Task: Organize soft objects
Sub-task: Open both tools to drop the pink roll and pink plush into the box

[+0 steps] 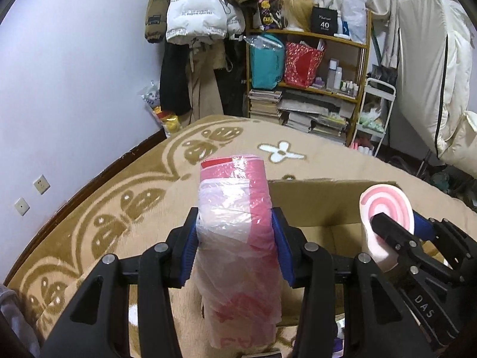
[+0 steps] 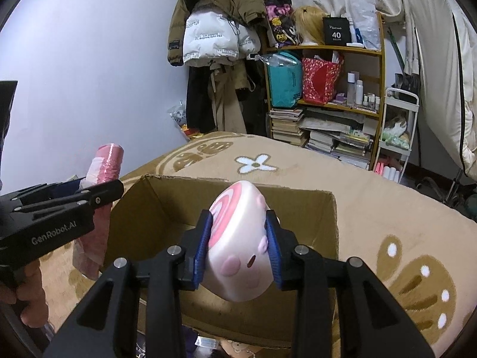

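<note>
A roll of pink plastic bags (image 1: 234,185) stands upright between my left gripper's (image 1: 235,226) blue pads, and the gripper is shut on it, to the left of the box. My right gripper (image 2: 238,229) is shut on a soft white toy with a pink swirl (image 2: 235,256), held over the open cardboard box (image 2: 316,208). In the left wrist view the toy (image 1: 384,205) and right gripper (image 1: 401,225) sit at the right, above the box (image 1: 316,203). The right wrist view shows the roll (image 2: 108,161) and left gripper (image 2: 103,192) at the left.
The box rests on a tan blanket with brown flower patterns (image 2: 387,197). Behind stand a wooden shelf with books and bags (image 2: 325,101), hanging coats (image 2: 214,29) and a white cart (image 2: 399,131). A hand (image 2: 26,283) grips the left tool.
</note>
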`<state>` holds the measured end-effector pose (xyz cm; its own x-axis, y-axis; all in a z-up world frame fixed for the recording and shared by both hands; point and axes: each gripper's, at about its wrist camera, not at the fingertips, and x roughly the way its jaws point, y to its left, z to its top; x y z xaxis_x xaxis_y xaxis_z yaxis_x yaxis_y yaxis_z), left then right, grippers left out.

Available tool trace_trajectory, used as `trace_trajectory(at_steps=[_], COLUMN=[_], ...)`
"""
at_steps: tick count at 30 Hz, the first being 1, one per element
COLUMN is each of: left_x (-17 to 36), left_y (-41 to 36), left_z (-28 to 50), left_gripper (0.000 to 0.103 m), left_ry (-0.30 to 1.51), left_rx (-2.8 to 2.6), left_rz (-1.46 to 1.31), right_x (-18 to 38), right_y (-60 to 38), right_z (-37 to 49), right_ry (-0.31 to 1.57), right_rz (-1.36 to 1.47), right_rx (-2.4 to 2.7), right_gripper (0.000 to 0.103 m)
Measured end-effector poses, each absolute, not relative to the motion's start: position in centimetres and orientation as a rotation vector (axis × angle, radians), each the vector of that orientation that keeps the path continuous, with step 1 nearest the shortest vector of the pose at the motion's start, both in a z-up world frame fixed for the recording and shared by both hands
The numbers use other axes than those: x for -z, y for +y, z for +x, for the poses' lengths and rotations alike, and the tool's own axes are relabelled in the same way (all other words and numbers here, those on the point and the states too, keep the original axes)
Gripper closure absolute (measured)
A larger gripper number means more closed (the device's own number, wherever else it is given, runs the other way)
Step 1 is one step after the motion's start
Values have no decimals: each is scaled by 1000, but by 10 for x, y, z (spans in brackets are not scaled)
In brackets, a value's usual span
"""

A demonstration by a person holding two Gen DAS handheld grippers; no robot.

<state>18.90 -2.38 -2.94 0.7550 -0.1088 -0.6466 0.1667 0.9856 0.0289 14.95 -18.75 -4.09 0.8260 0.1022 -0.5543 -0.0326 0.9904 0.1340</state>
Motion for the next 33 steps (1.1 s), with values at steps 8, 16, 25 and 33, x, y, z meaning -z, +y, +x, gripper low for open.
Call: trace_trajectory(at_steps=[8, 16, 25, 33], left_x=[34, 26, 13, 6], left_y=[-27, -20, -6, 6], left_z=[188, 183, 168, 149], left_gripper=[50, 23, 2, 2], left_ry=[709, 694, 662, 678], left_rx=[123, 102, 65, 47], left_rz=[121, 97, 97, 94], right_x=[48, 47, 38, 21], right_y=[-188, -192, -188, -184], right_z=[151, 145, 129, 108], right_ry=[619, 624, 597, 579], right_rz=[119, 138, 124, 126], right_rx=[-77, -64, -63, -47], right_gripper=[58, 56, 17, 0])
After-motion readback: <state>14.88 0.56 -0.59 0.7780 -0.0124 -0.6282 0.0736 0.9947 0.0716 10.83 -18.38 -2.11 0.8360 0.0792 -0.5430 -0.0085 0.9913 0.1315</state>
